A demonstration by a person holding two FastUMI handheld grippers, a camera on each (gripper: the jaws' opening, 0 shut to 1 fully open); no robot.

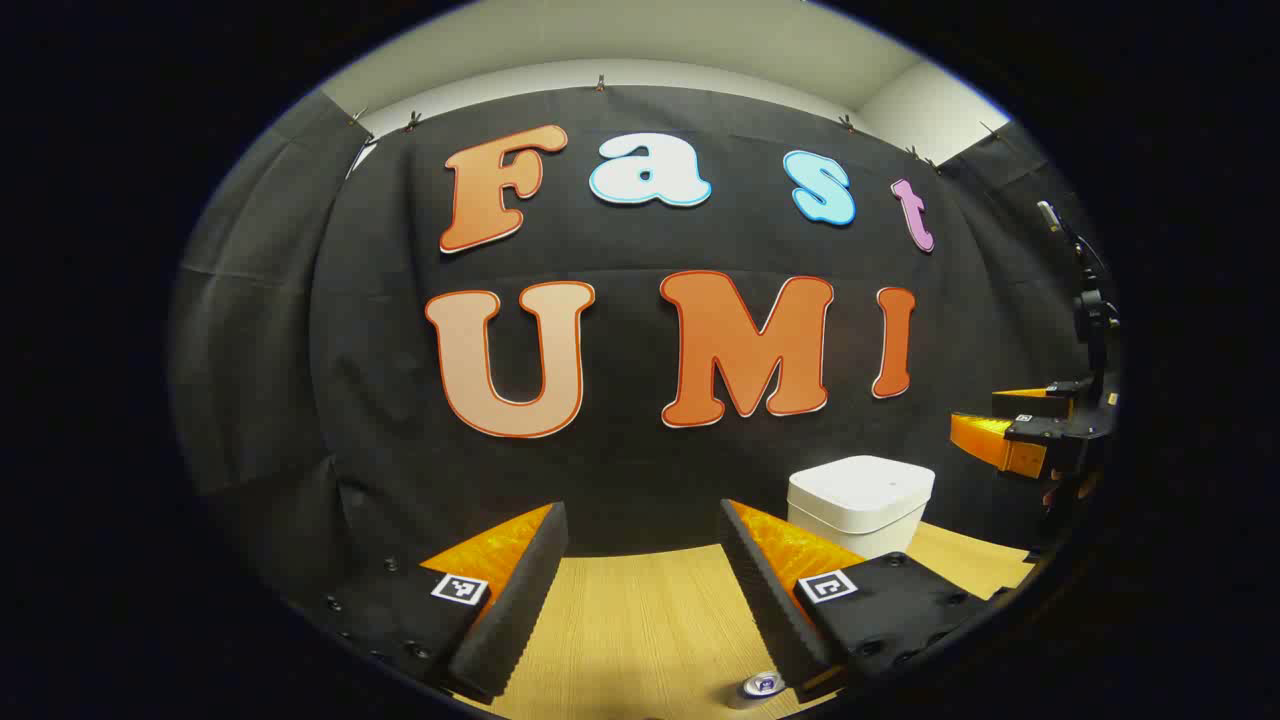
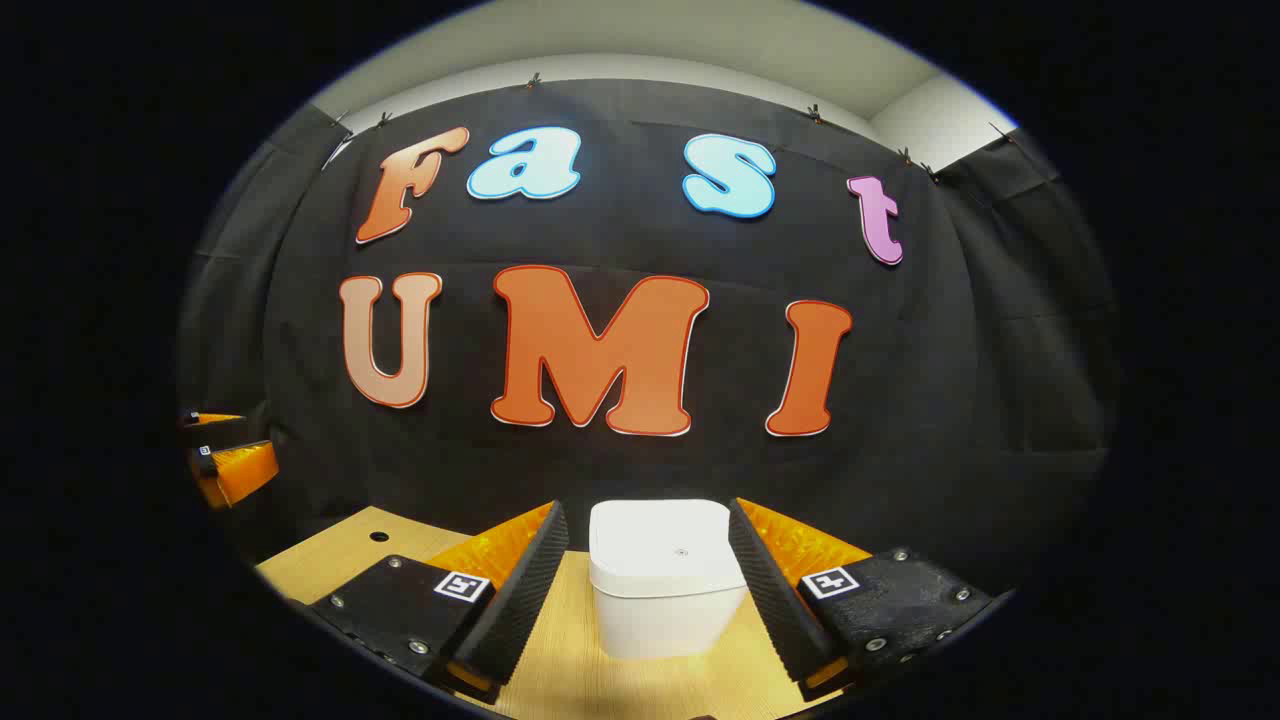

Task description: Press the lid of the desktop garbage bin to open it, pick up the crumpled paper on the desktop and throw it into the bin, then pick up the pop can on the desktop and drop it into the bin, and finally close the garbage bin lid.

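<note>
- Right gripper (image 2: 645, 590) held up in the air with its jaws spread wide, gripping nothing.
- Aimed straight at the white garbage bin (image 2: 668, 580), which sits right between the two fingers in the right gripper view.
- Probably lined up that way so the lid (image 2: 665, 545) can be pushed down first.
- Lid shut flat on top, so step one looks not yet done.
- Small dot in the middle of the lid, maybe the spot to press. Too small to be sure.
- Left gripper (image 1: 640, 590) also spread wide, holding nothing, hanging over the wooden table (image 1: 640, 620).
- Likely kept back and off to the side to leave room for the other one.
- In the left gripper view, bin (image 1: 860, 500) seen standing on the table near the back wall, off to the right, with the right gripper (image 1: 1010, 430) up in the air beyond it.
- Shiny top of the pop can (image 1: 762, 686) peeking out low on the table, just beside the left gripper's right finger.
- Close at hand there, so probably easy to grab later.
- Crumpled paper: cannot tell where.
- No brand or words to read on the bin.
- Little black-and-white square tags (image 2: 460, 586) on the fingers, just patterns, no letters.
</note>
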